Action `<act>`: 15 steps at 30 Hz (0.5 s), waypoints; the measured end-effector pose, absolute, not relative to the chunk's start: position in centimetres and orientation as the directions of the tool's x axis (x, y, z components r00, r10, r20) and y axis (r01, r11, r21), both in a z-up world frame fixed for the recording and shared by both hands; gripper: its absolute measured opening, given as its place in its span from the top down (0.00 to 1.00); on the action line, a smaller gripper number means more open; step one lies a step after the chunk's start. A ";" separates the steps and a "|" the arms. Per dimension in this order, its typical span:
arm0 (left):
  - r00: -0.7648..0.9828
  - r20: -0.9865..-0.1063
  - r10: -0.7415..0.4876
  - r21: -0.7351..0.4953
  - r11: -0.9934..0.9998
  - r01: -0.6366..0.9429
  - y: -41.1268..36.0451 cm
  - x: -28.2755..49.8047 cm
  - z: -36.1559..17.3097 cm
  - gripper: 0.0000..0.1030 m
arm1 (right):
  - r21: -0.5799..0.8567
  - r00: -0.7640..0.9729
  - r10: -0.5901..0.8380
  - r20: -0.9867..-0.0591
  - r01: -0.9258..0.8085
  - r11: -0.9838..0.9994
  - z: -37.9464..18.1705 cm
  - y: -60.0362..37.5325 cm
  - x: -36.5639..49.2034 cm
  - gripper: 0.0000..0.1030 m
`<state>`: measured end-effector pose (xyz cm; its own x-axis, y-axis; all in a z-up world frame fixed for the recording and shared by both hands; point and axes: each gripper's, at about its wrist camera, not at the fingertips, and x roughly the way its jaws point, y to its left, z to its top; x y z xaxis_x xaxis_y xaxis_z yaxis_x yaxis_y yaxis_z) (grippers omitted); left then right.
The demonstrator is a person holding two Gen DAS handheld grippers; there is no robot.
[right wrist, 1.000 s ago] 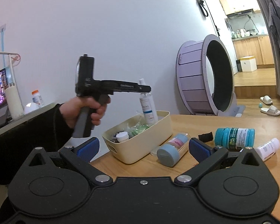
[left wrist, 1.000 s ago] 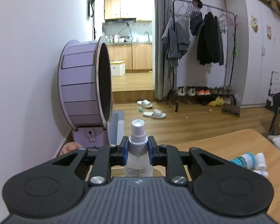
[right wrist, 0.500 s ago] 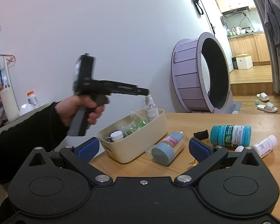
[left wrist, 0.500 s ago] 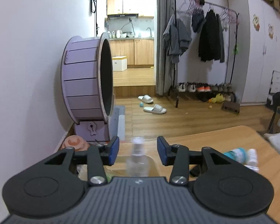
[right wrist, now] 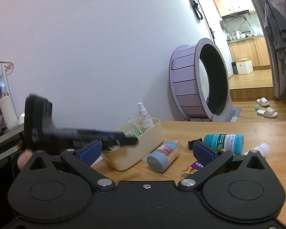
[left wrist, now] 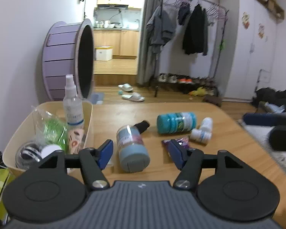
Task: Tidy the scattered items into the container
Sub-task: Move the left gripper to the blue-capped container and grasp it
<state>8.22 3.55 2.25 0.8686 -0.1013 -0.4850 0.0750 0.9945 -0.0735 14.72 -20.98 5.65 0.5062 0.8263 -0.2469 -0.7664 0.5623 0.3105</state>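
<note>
Wooden table (left wrist: 209,114) strewn ahead, left gripper (left wrist: 141,153) gaping empty right over the blue-capped jar (left wrist: 132,148) — straddle its middle squarely, close gently; right gripper (right wrist: 146,150) open too.

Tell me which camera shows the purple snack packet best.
The right wrist view: the purple snack packet lies flat with its printed face readable beside the right jaw. In the left wrist view the same packet is largely hidden behind a jaw.

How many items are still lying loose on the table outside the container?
5 that I can see: blue-capped tube nearest the container, small black item behind it, teal bottle, white bottle, purple packet. The grippers may hide more.
</note>
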 end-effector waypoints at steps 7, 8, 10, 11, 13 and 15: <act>0.852 -0.523 -0.036 -0.067 0.998 0.001 3.1 9.6 -0.2 0.36 | 0.300 0.478 0.837 -0.265 -0.785 0.543 6.0 -21.6 14.8 0.00; 0.849 -0.527 -0.025 -0.069 0.997 -0.014 3.2 9.8 -0.5 0.35 | 0.299 0.474 0.839 -0.268 -0.786 0.540 6.1 -21.7 14.9 0.00; 0.848 -0.530 -0.021 -0.081 0.996 -0.026 3.4 10.1 -0.8 0.35 | 0.302 0.466 0.841 -0.276 -0.789 0.536 6.1 -21.8 14.9 0.00; 0.847 -0.531 -0.020 -0.087 0.996 -0.031 3.4 10.2 -0.9 0.35 | 0.304 0.461 0.842 -0.280 -0.789 0.533 6.1 -21.9 14.9 0.00; 0.848 -0.530 -0.020 -0.068 0.998 -0.019 3.0 10.5 -0.9 0.35 | 0.302 0.454 0.841 -0.295 -0.791 0.533 6.1 -21.8 14.9 0.00; 0.843 -0.537 -0.028 -0.075 0.997 -0.015 2.9 10.9 -1.1 0.35 | 0.295 0.445 0.838 -0.316 -0.793 0.533 6.1 -21.7 14.8 0.00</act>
